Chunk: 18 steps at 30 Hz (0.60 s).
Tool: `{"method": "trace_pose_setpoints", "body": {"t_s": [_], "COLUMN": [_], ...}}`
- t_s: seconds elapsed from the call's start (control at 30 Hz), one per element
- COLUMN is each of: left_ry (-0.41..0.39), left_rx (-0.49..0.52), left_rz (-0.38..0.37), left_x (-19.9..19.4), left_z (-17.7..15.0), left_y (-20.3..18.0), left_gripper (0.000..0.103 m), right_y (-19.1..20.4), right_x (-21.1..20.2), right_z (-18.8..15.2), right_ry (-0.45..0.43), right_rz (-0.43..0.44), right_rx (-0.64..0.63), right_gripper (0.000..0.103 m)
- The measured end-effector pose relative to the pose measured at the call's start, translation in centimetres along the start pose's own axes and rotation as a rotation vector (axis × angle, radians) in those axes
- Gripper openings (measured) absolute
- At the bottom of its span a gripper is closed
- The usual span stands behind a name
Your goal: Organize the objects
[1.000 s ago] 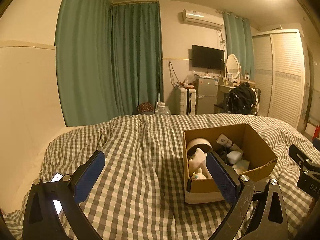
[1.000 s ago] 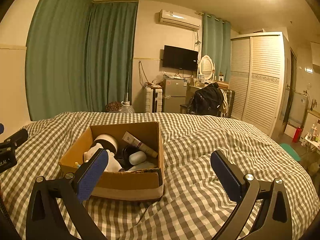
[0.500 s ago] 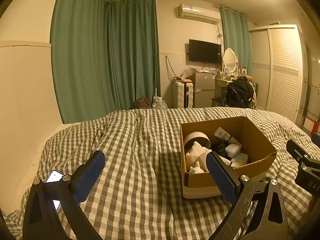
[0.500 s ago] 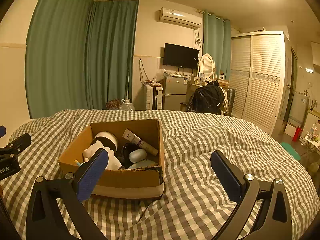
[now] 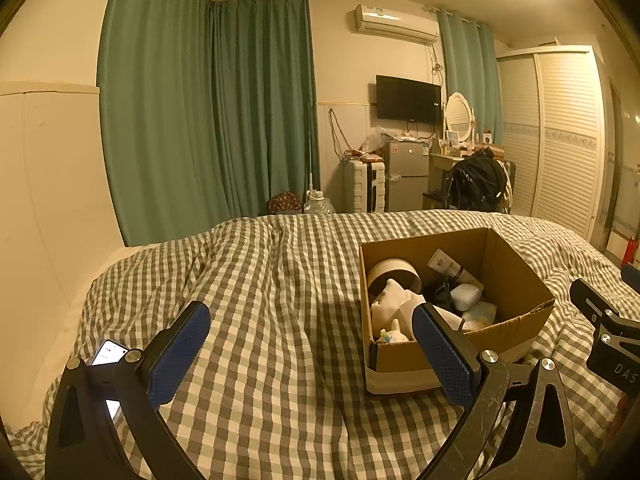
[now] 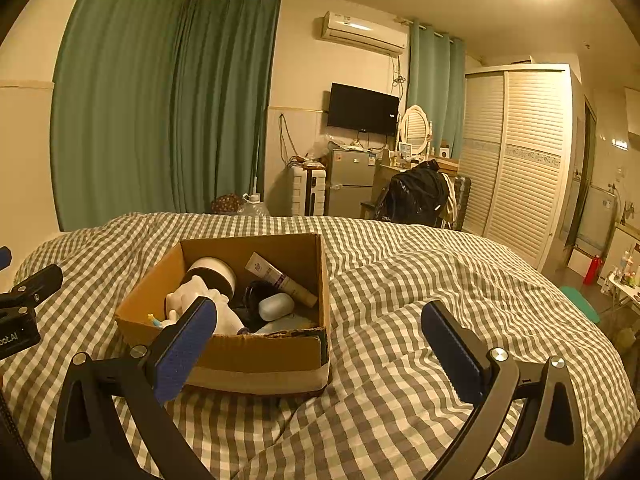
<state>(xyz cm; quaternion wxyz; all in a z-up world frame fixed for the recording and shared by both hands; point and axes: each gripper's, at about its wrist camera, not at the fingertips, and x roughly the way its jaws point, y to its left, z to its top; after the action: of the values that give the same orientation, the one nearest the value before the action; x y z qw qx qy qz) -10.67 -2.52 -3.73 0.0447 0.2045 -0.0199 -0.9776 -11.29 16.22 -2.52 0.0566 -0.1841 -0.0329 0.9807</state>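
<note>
Two grippers hang above the bed (image 6: 420, 280), both with the fingers wide apart and holding nothing: the left gripper (image 5: 312, 354) is over the bare checked duvet, to the left of the cardboard box (image 6: 248, 354), and the right gripper (image 6: 320, 350) looks at the box from its near right corner.

The step in hand, I judge, is the approach to pick one thing out of the box. To do it well, choose first a piece that lies on top and free, for example the pale oval case (image 6: 276, 306) near the middle. Come down from above between the box walls and close only when both fingers are past its widest part. The duvet is soft, so the box may tip or slide if it is pushed; the other gripper could steady its wall.

The box is brown, open at the top, with a torn near edge. Inside, the things lie crowded and touching: a white soft toy (image 6: 188, 300) at the near left, a round white container with a dark rim (image 6: 212, 274) behind it, a tube (image 6: 280, 280) leaning against the far right wall, and something black between them that I cannot identify.
</note>
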Motion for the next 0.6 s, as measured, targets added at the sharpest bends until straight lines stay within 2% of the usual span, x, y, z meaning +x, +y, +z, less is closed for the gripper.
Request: {"method": "trace_pose_setpoints", "body": {"t_s": [0.6], "left_ry": [-0.005], "left_rx": [0.005], "left_rz": [-0.001], "left_x": [0.04], "left_z": [-0.13], "left_y": [0.05], "left_gripper": [0.103], "right_y": [0.38], "right_x": [0.29], "right_z": [-0.27], "right_ry": [0.012], "right_rz": [0.002], "right_rx": [-0.015], "right_gripper": [0.103]}}
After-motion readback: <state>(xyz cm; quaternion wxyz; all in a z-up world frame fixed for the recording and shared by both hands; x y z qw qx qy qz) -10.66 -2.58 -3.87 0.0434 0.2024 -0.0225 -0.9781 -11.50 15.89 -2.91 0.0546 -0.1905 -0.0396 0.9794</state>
